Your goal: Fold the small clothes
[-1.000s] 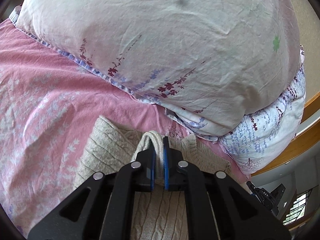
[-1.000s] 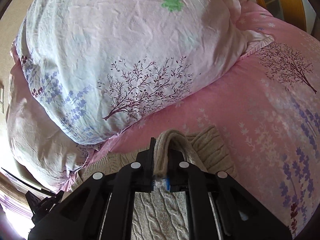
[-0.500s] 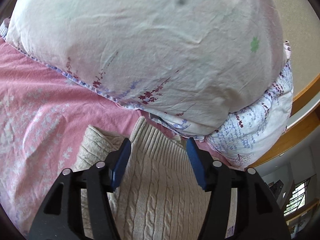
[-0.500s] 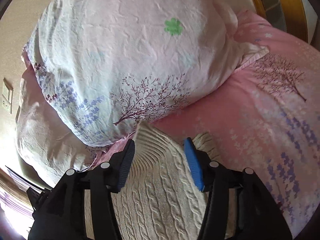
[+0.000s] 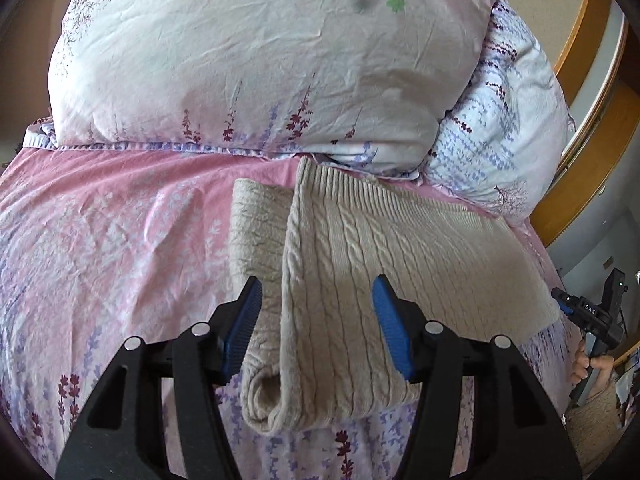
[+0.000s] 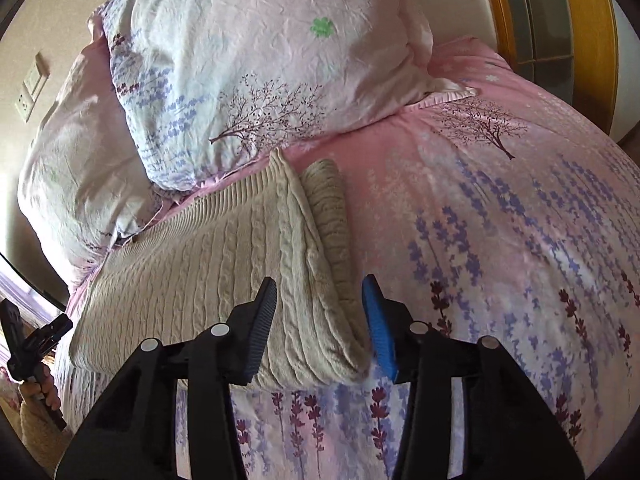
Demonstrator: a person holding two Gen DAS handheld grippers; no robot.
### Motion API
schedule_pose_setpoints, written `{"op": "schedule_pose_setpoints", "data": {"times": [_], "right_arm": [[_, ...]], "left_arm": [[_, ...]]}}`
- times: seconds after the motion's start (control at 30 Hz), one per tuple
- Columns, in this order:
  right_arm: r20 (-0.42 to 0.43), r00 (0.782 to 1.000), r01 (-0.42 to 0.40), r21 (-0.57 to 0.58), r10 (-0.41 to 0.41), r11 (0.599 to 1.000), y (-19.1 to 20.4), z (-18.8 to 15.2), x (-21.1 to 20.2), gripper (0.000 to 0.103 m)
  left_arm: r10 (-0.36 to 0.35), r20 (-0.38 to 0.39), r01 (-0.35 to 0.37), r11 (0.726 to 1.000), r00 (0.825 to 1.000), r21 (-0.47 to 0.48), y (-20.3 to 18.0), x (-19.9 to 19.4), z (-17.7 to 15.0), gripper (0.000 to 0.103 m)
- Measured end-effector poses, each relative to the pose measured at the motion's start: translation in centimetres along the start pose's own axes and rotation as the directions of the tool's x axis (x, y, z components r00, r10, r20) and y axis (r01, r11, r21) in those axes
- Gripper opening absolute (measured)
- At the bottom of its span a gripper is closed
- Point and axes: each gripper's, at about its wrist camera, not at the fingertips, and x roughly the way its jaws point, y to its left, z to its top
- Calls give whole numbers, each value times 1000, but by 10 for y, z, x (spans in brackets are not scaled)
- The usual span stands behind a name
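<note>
We are folding a small cream knitted sweater (image 5: 360,264) on the bed (image 5: 100,240). It lies near the head edge of the bed, its ribbed hem just beside the big flowery pillows (image 5: 260,60). The body of the sweater looks folded over on itself now, so the hem sits up by the pillows and a thick rounded fold faces us. One sleeve (image 5: 256,232) peeks out along the side toward the middle of the bed.

Our left gripper (image 5: 318,326) is spread apart, and nothing is pinched in it. The sweater's folded side lies below the gap, but the blue pads (image 5: 390,324) do not press on it. Our right gripper (image 6: 320,326) is also apart and holds nothing. Its jaws have just been closing a bit, with the other folded side under the gap.

So we think one big fold is done. The sleeve that sticks out likely needs tucking in, and maybe one more fold will make the bundle smaller and neater.

For writing, we can read only "DAS" in little white letters on the other gripper at the edge of the left view. The sweater shows no tag we can see.
</note>
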Motion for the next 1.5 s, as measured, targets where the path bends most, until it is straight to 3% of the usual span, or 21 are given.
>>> {"op": "schedule_pose_setpoints", "data": {"times": [0.17, 0.27, 0.37, 0.7, 0.9, 1.1, 1.13, 1.17, 1.23, 1.27, 1.3, 1.37, 1.5], "right_arm": [[-5, 1000, 11, -27, -11, 1000, 3, -8, 2, 26], [0, 1000, 9, -26, -9, 1000, 2, -9, 0, 21], [21, 1000, 10, -42, -10, 999, 3, -10, -5, 10], [84, 995, -48, -24, 50, 999, 7, -19, -40, 8], [19, 999, 30, 3, -30, 1000, -4, -40, -24, 8], [0, 995, 104, -23, -104, 994, 3, -34, -13, 9], [0, 994, 107, -26, -107, 994, 5, -32, -14, 13], [8, 994, 112, -27, -111, 993, 6, -31, -16, 16], [62, 992, 110, -43, -107, 993, 13, -28, -27, 32], [90, 991, 102, -58, -96, 993, 19, -27, -33, 38], [105, 991, 91, -76, -83, 993, 25, -25, -35, 46], [103, 993, 63, -127, -50, 990, 40, -23, -33, 47], [62, 997, 48, -189, -37, 981, 64, -25, -15, 47]], "left_arm": [[32, -32, -32, 999, 999, 22, -2, 9, -15, 34], [48, -40, -47, 999, 998, 19, -1, 13, -19, 28], [41, -56, -40, 999, 998, 3, 2, 16, -22, 11], [-78, -30, 76, 995, 997, -61, 19, -15, -28, 7], [-56, -61, 54, 998, 997, -41, 24, -3, -35, 7], [-22, -55, 21, 1000, 998, -11, 18, 0, -32, 12], [-26, -50, 25, 1000, 998, -14, 18, -2, -32, 13], [-26, -41, 26, 1000, 999, -17, 18, -6, -32, 17], [-7, 5, 7, 1000, 1000, -23, 15, -16, -30, 28], [24, 43, -23, 1000, 999, -18, 11, -22, -29, 44], [52, 83, -53, 999, 995, 1, 5, -28, -27, 53], [75, 136, -85, 994, 988, 68, -14, -32, -24, 54], [27, 90, -42, 986, 996, 162, -46, -14, -23, 55]]}}
